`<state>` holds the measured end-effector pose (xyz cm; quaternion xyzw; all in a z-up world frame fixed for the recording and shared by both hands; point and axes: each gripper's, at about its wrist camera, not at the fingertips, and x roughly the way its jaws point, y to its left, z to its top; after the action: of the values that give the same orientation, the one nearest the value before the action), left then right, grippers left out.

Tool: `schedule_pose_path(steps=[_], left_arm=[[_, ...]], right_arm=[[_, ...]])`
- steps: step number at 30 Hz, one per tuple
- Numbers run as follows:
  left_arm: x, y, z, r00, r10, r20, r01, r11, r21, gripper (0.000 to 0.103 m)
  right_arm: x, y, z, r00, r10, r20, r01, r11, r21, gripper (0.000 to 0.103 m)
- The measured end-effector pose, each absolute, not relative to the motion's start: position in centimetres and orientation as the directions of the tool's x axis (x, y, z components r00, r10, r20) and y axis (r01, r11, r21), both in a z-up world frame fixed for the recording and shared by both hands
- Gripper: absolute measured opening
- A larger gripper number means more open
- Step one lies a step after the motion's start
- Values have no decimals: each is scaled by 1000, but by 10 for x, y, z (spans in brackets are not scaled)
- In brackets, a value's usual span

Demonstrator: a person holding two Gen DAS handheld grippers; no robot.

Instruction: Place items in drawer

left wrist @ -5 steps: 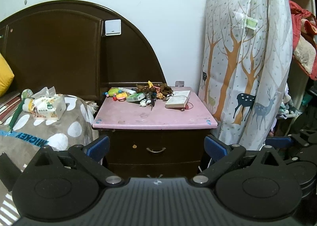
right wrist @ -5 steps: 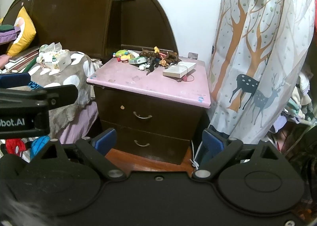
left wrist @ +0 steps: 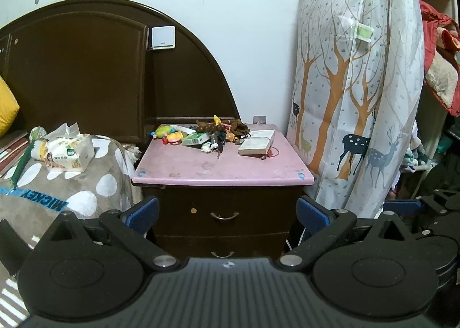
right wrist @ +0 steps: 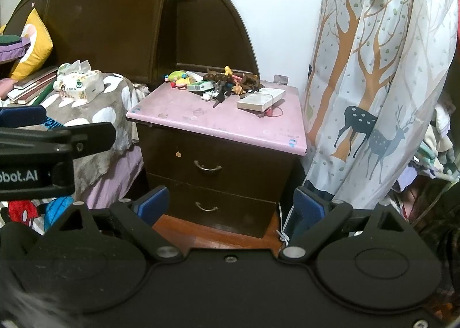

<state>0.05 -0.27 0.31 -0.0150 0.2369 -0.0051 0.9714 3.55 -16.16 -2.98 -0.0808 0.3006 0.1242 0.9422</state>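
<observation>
A dark nightstand with a pink top (left wrist: 224,170) (right wrist: 218,121) has two shut drawers; the upper drawer handle (left wrist: 224,216) (right wrist: 207,167) and the lower drawer handle (left wrist: 222,255) (right wrist: 206,207) show. On top lie a white box (left wrist: 256,142) (right wrist: 261,99), a green packet (left wrist: 195,138) (right wrist: 199,86), keys (left wrist: 217,148) and small toys (left wrist: 169,134). My left gripper (left wrist: 227,214) is open and empty, well in front of the nightstand. My right gripper (right wrist: 230,207) is open and empty, also at a distance.
A bed with a spotted blanket (left wrist: 86,184) and a tissue pack (left wrist: 69,152) stands left of the nightstand. A fabric wardrobe cover with deer print (left wrist: 359,98) (right wrist: 382,84) hangs at the right. The left gripper's body (right wrist: 43,150) shows at the right view's left edge.
Both views have shifted very slightly; both grippers stay open and the drawers stay shut.
</observation>
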Motion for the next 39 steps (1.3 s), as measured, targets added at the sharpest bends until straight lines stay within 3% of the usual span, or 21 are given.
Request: schedule_pose_path(steps=[39], left_arm=[[-2, -4, -8, 905, -40, -423, 14, 998, -63, 102]], right_arm=[[43, -169, -38, 772, 183, -609, -278, 959, -63, 95]])
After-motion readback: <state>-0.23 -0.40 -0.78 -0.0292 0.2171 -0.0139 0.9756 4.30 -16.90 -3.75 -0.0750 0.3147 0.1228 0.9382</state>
